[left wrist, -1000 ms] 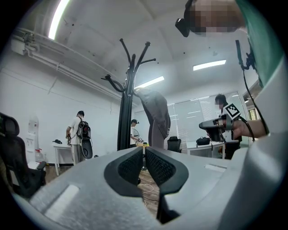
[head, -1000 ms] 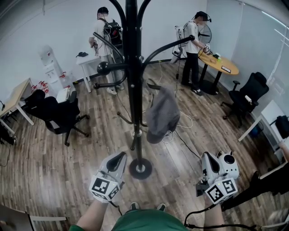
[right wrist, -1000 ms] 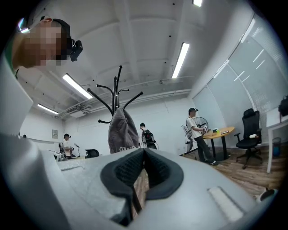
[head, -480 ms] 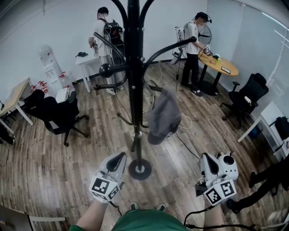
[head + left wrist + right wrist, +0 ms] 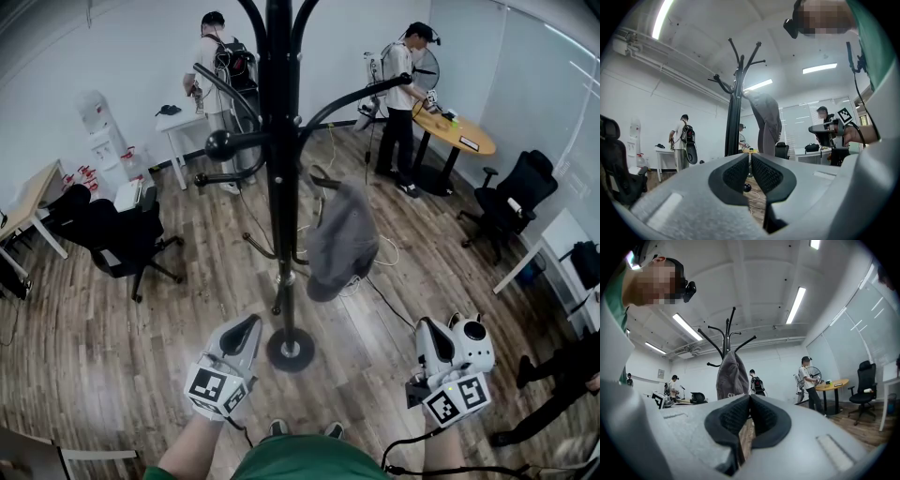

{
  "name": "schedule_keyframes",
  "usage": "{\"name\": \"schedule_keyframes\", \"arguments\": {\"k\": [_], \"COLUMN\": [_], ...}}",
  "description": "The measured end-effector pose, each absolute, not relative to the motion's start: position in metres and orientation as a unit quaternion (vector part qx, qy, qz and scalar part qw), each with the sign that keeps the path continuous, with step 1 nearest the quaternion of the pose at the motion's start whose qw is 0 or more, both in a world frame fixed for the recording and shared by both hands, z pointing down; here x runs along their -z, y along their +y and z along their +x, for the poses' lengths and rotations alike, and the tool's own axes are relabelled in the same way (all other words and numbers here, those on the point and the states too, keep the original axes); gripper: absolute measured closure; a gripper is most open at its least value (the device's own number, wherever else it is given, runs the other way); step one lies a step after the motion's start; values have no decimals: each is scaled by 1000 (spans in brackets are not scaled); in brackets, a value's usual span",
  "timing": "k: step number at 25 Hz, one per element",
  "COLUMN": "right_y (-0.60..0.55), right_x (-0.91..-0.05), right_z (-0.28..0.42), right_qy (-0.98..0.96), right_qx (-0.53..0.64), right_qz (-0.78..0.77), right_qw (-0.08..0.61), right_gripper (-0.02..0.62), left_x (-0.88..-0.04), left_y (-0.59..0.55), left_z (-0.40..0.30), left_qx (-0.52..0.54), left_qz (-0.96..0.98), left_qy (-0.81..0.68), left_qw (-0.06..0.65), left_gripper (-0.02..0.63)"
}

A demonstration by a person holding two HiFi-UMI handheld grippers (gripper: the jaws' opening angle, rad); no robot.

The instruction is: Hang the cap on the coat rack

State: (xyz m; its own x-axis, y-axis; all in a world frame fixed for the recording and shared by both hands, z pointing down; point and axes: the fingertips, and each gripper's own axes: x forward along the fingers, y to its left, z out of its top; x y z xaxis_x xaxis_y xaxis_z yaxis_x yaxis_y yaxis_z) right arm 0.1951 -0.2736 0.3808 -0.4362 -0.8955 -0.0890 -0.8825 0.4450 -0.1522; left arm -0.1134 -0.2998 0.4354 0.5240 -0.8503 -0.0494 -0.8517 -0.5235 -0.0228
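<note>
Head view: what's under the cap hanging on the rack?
Wood floor and white cable loops lie below the grey cap. It covers part of the cable and the tip of its arm on the coat rack.

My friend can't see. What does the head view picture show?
A grey cap hangs on a black coat rack. Below it, the left gripper and right gripper are both shut and empty.

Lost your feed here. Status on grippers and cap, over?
Left gripper shut, empty. Right gripper shut, empty. Cap hanging on coat rack hook, apart from both grippers. Nothing in the way.
</note>
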Motion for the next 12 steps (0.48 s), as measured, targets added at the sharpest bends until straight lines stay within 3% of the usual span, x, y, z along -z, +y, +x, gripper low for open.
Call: {"name": "schedule_keyframes", "arguments": {"k": [12], "right_y": [-274], "right_x": [-383], "right_z": [190], "right_qy": [847], "right_qx": [42], "right_qz": [-524], "right_qw": [76], "right_gripper": [591], "left_x": [-437], "left_y": [-300], "left_z": [-119], "left_qx": [-15], "left_qz": [-873], "left_qy": [488], "left_qw": [18], "left_gripper": [580]}}
